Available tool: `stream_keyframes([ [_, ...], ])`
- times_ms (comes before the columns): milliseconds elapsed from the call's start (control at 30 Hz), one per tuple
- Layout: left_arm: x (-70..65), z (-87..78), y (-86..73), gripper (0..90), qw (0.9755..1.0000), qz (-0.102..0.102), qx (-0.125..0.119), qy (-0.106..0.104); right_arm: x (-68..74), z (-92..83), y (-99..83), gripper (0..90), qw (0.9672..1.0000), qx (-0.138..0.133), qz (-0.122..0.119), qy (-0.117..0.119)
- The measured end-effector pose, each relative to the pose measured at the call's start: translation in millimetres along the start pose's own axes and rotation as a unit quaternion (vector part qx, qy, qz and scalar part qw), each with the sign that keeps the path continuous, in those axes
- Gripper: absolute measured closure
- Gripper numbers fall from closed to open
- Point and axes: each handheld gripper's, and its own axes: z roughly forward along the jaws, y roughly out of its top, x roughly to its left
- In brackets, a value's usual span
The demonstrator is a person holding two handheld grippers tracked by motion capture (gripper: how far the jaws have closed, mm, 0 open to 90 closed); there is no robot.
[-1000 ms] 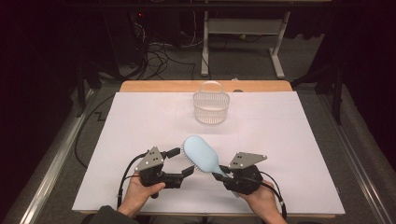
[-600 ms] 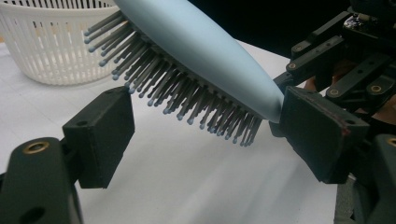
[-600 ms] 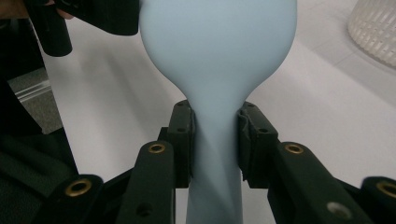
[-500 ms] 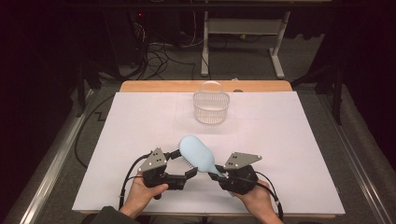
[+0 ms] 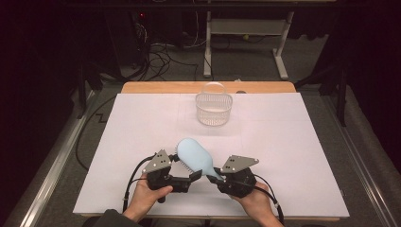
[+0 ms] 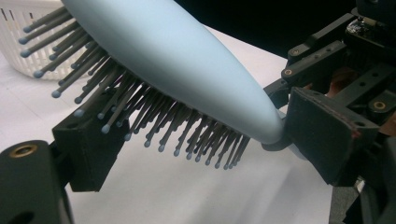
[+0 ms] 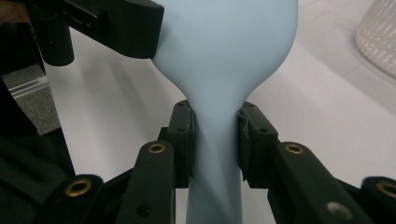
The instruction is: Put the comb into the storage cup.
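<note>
Pale-blue hairbrush (image 5: 194, 155) held above the table (image 5: 293, 142), handle clenched in right tongs (image 7: 215, 135); bristles against one pad of left tongs (image 6: 88, 135), grip state impossible to tell.

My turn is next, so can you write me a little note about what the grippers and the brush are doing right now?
Right gripper: shut on the handle of the light blue plastic hairbrush.
Left gripper: jaws among the brush's bristles; grip unclear.
The brush is held up over the white table sheet, bristles facing down.
The white plastic basket stands apart, farther back.
Done: brush picked up.
Left: probably carrying it to the basket.
</note>
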Motion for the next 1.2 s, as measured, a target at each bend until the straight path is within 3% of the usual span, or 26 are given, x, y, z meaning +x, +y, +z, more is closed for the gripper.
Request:
stream_keyframes([
  [633,-2.8,3.3,-1.4,20.1,0.9996,-0.015,-0.017,0.018,8.8,6.7,6.3,70.7,0.9998,-0.001,-0.016,-0.014],
  [1200,-1.1,1.4,0.5,26.8,0.9989,-0.039,-0.025,0.007,13.1,7.6,9.0,70.6,0.9990,-0.004,-0.031,-0.031],
])
